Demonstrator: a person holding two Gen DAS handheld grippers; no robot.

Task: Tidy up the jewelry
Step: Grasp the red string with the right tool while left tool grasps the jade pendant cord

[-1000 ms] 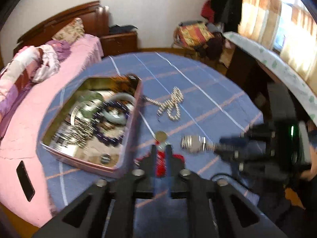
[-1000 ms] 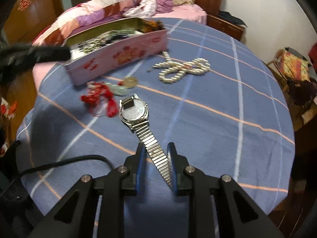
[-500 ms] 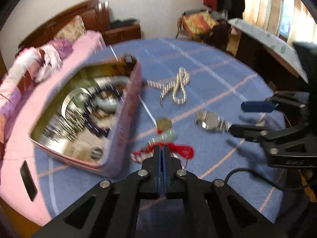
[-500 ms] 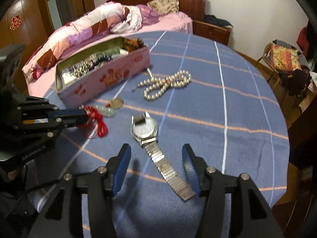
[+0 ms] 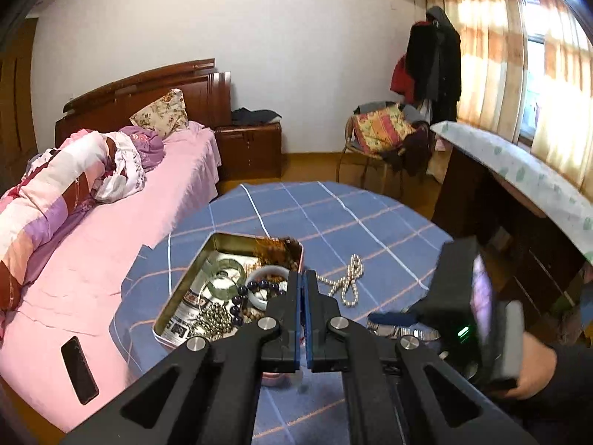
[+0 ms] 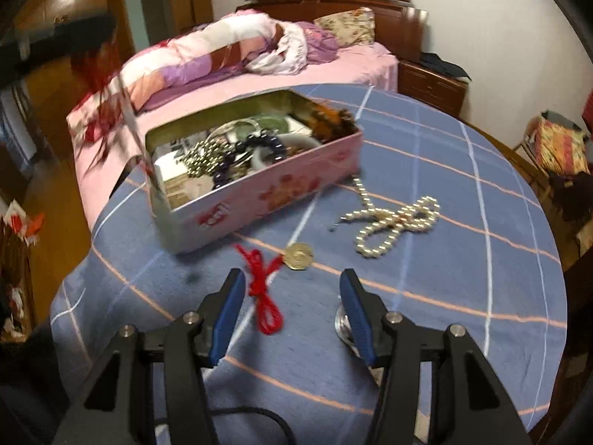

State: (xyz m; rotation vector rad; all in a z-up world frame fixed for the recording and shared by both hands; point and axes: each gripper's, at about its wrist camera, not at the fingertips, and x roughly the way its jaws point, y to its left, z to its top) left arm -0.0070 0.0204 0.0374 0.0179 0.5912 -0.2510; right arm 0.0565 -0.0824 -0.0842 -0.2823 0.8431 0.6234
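L claw: left gripper clenched. In the R wrist view a blurred red tassel piece hung from it, up and left of the tin. Prob. held high so the dangling end clears the tin wall before going in.

Tin: open, no lid seen, pink floral sides, on the blue check tablecloth. Looked to be the collecting box, placed centrally so both claws reach it.

Tin contents: already well filled. Metal bead strand at left end, dark bead bracelet mid, white bangle beside that, orange-brown cluster in far right corner. Paper or cards underneath, unclear.

In front of tin: red cord and coin loose on cloth, touching each other, not yet boxed.

R of tin: pearl necklace in a loose loop, near the tin's right end, also still out.

R claw: right gripper released, jaws had just been opening. Red cord lay between them on the cloth, pads not touching it. Probably lining up for that next.

Watch: front-right of tin, mostly hidden behind the R claw's right finger, lying free.
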